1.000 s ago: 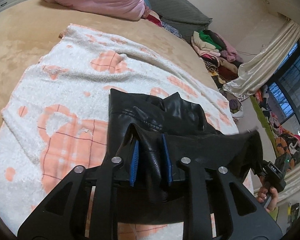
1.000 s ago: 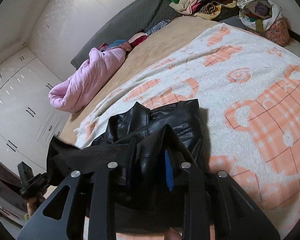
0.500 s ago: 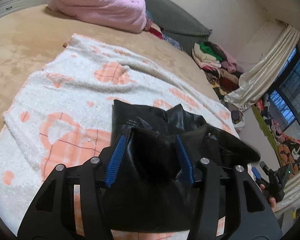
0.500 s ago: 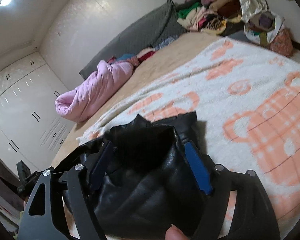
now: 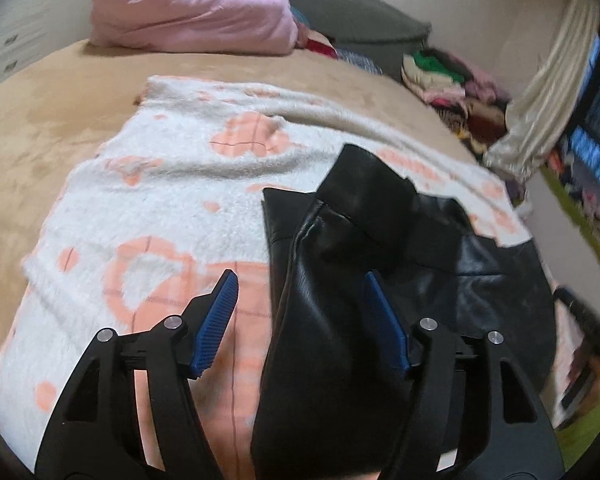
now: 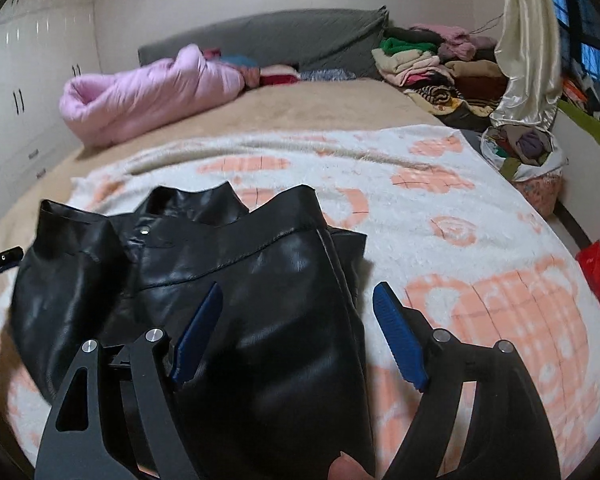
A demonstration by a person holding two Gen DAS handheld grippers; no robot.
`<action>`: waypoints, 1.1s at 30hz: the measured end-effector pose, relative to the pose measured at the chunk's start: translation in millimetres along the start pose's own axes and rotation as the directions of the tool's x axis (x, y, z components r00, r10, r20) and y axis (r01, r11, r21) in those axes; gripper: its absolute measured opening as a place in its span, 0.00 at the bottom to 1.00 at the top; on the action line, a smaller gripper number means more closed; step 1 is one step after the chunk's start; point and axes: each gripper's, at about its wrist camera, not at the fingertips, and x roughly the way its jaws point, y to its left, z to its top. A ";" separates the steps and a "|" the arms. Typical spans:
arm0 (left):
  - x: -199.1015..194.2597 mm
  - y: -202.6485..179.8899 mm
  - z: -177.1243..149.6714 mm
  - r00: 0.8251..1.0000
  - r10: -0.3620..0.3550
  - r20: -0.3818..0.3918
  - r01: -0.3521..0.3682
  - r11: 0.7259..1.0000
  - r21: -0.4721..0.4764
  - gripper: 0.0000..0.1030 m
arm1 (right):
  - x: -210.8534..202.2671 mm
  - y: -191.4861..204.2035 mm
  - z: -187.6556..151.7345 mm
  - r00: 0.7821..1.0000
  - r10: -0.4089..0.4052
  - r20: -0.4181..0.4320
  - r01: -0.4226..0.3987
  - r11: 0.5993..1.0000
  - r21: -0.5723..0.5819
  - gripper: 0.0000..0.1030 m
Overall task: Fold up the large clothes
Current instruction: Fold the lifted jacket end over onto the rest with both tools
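Now we have both grippers spread apart over a black leather jacket on the bed.

Nearest us, our left gripper point(image 5: 300, 308) has just been opening; its blue pads point(image 5: 219, 320) stand wide, with a fold of the black leather jacket point(image 5: 340, 280) lying loose between them, toward the pad at 3 o'clock. Our right gripper point(image 6: 300, 328) stands wide too, the jacket point(image 6: 227, 264) between its jaws and clear of the 3 o'clock pad. The jacket rests on a white blanket with orange checked shapes point(image 6: 460, 220), spread over a tan bedcover point(image 6: 320, 100). Farther off, at 10 o'clock in the right view, lies a rolled pink quilt point(image 6: 147, 96); at 1 o'clock, a heap of folded clothes point(image 6: 428, 60) sits beside a cream curtain point(image 6: 528, 40).
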 end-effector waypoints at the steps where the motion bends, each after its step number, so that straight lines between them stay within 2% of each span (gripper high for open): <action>1: 6.9 -3.3 2.9 1.000 -0.002 -0.008 0.002 1.000 0.022 0.55 | 6.6 -0.1 3.0 1.000 0.000 -0.007 0.000 1.000 -0.006 0.74; 5: 25.4 -12.0 8.2 1.000 -0.002 -0.006 0.002 0.997 0.076 0.54 | 35.0 -2.4 13.1 0.999 0.009 -0.049 -0.010 1.000 -0.023 0.69; 7: 34.1 -15.7 8.1 1.000 -0.010 -0.012 0.011 0.995 0.104 0.35 | 45.9 -0.2 14.8 0.997 0.020 -0.071 -0.023 0.999 -0.042 0.49; 8: 38.7 -18.4 7.5 1.000 -0.004 -0.019 0.007 0.992 0.124 0.29 | 48.1 0.3 14.2 0.997 0.018 -0.075 -0.022 0.999 -0.046 0.44; 9: 40.4 -20.5 7.2 1.000 0.006 -0.017 -0.003 0.990 0.140 0.27 | 50.8 0.7 13.2 0.997 -0.005 -0.073 0.001 0.999 -0.053 0.33; 10: 39.9 -22.4 6.8 1.000 0.007 -0.009 -0.005 0.988 0.157 0.20 | 49.8 0.6 12.9 0.997 -0.013 -0.070 0.009 0.999 -0.050 0.25; 12: 33.5 -22.7 9.3 1.000 -0.015 0.011 0.013 0.987 0.158 0.09 | 41.9 -3.3 17.0 0.999 0.006 -0.044 -0.007 1.000 -0.021 0.15; 14: 19.6 -19.2 17.5 0.997 -0.054 0.051 0.047 0.989 0.143 0.07 | 27.5 -7.7 22.7 1.000 0.023 0.003 -0.024 1.000 0.015 0.13; 17: 5.0 -13.2 33.7 0.987 -0.132 0.087 0.123 0.988 0.094 0.07 | 4.3 -27.2 37.6 0.990 0.100 0.098 -0.111 0.988 0.111 0.13; 18: 3.8 -12.7 38.9 0.986 -0.135 0.098 0.126 0.988 0.091 0.07 | -0.4 -34.9 42.6 0.984 0.121 0.132 -0.141 0.978 0.153 0.13; 21: 6.1 -16.1 52.7 0.983 -0.125 0.137 0.111 0.988 0.105 0.07 | 2.7 -44.8 51.7 0.978 0.126 0.165 -0.159 0.966 0.205 0.12; 24: 21.4 -14.9 58.7 0.986 -0.108 0.126 0.096 0.991 0.097 0.07 | 17.8 -45.0 61.7 0.980 0.122 0.158 -0.153 0.967 0.204 0.12; 29: 44.7 -9.4 60.1 0.993 -0.079 0.092 0.070 0.993 0.093 0.06 | 49.3 -37.6 63.9 0.992 0.072 0.105 -0.092 0.977 0.193 0.12; 33: 60.4 -10.7 58.1 0.997 -0.054 0.061 0.047 0.993 0.104 0.08 | 72.3 -44.6 54.0 0.999 0.039 0.028 -0.044 0.974 0.221 0.13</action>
